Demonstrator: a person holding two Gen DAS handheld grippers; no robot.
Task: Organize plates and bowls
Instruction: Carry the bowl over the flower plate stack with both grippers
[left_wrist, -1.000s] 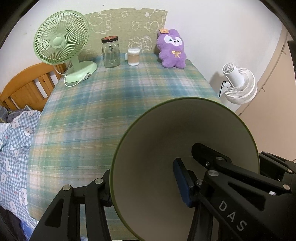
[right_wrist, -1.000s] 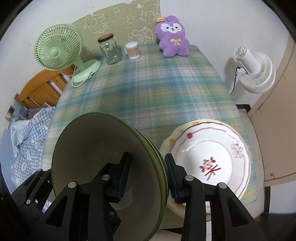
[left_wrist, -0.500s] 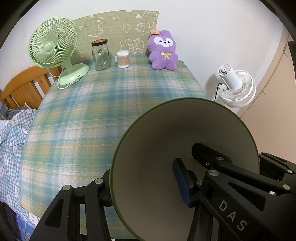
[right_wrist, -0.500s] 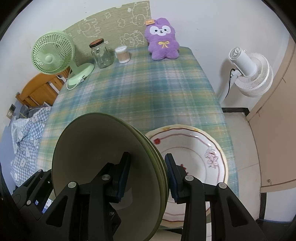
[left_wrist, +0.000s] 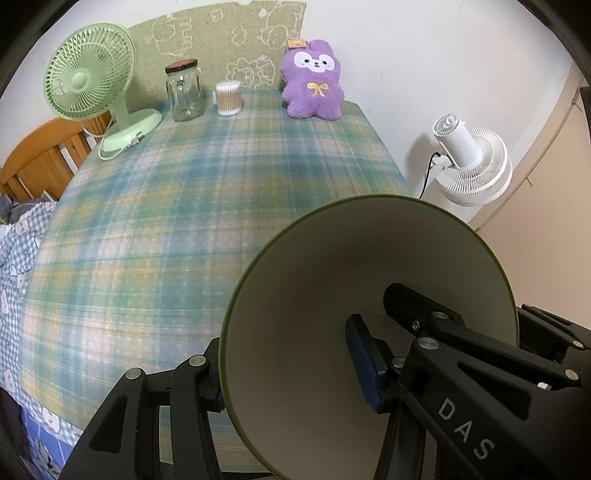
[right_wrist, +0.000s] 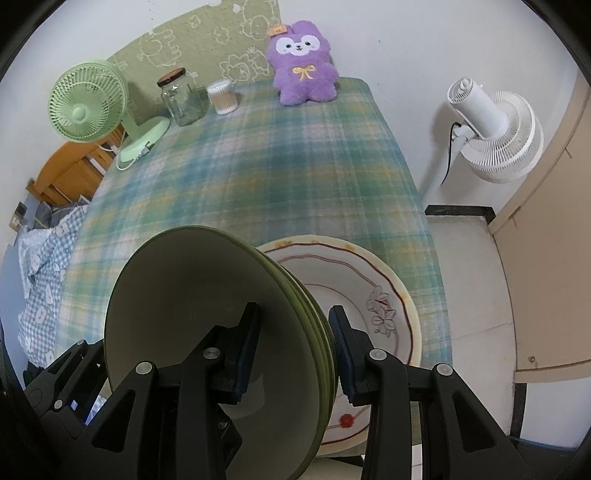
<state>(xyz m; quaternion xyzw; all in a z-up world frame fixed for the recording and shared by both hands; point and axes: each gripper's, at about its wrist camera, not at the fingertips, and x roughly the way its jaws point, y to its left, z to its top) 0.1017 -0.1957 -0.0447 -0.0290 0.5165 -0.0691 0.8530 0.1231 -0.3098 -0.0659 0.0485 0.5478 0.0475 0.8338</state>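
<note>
1. Left tongs (left_wrist: 291, 373) are clamped on the rim of a smooth, round cream bowl with a green edge (left_wrist: 314, 314), which blocks the near right view.
2. Right tongs (right_wrist: 293, 341) pinch a stack of olive-green glossy bowls (right_wrist: 207, 295), held on edge.
3. Just behind it, a scalloped white ceramic plate with red trim (right_wrist: 373, 280) lies on the plaid-clothed surface (right_wrist: 258, 166).
4. Far back: a ribbed mint-green plastic desk fan (right_wrist: 88, 107), a clear glass jar (right_wrist: 183, 99) and a fuzzy purple plush bunny (right_wrist: 303, 64).

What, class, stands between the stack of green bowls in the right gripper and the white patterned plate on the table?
Nothing visible does. The right gripper holds the green bowls on edge, and the white plate lies just behind them on the plaid tablecloth, uncovered.
</note>
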